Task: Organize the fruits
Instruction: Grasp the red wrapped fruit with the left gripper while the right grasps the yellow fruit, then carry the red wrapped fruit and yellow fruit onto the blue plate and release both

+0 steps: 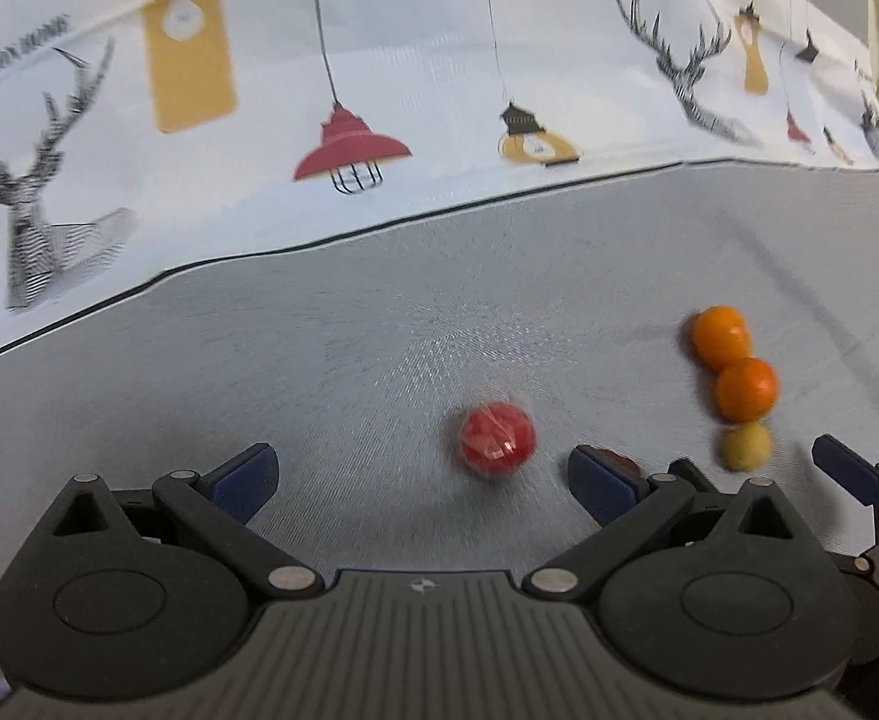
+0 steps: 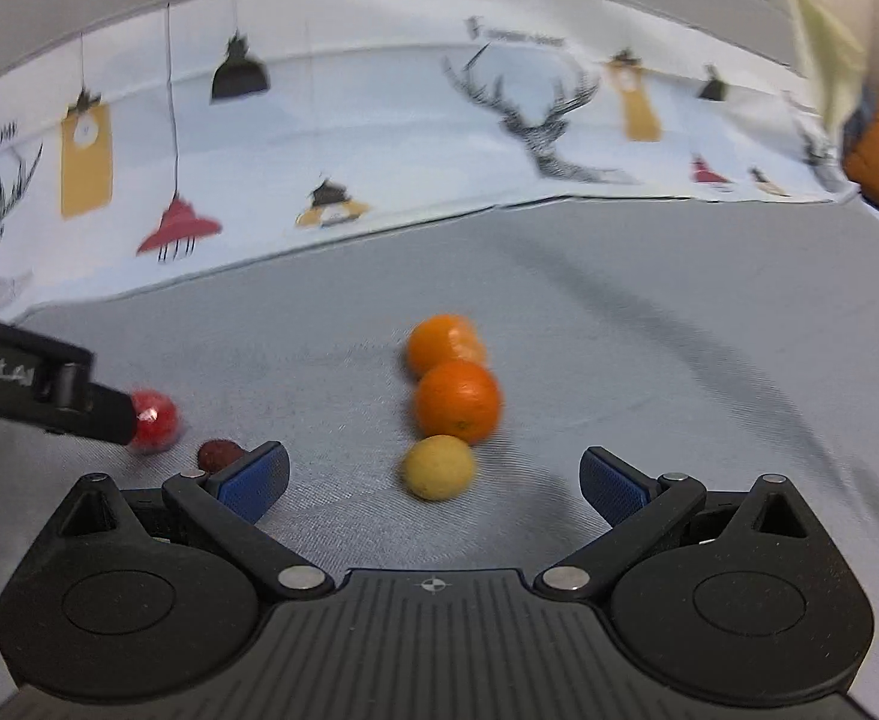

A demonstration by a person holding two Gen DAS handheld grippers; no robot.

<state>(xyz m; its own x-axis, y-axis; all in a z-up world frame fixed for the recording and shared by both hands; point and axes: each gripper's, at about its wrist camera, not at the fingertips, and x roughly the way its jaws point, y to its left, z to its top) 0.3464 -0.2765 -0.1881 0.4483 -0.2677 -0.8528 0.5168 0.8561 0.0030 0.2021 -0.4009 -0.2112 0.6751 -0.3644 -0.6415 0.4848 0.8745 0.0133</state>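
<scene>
Left gripper [image 1: 421, 474] spread wide, empty, red wrapped fruit [image 1: 497, 439] just ahead on grey cloth [image 1: 319, 360]. Right gripper [image 2: 434, 476] likewise released; yellow fruit [image 2: 439, 467] between fingers, touching two oranges [image 2: 457, 401] lined behind.

On the side of my left gripper [image 2: 37, 387], where it crosses the right wrist view, I can read white letters "obot.AI", with the start cut off by the edge. The printed cloth [image 1: 415, 60] behind the grey surface carries small black lettering beside the antlers, which seems to read "FASHION HOME", though it is blurred in both views and I cannot be sure.
</scene>
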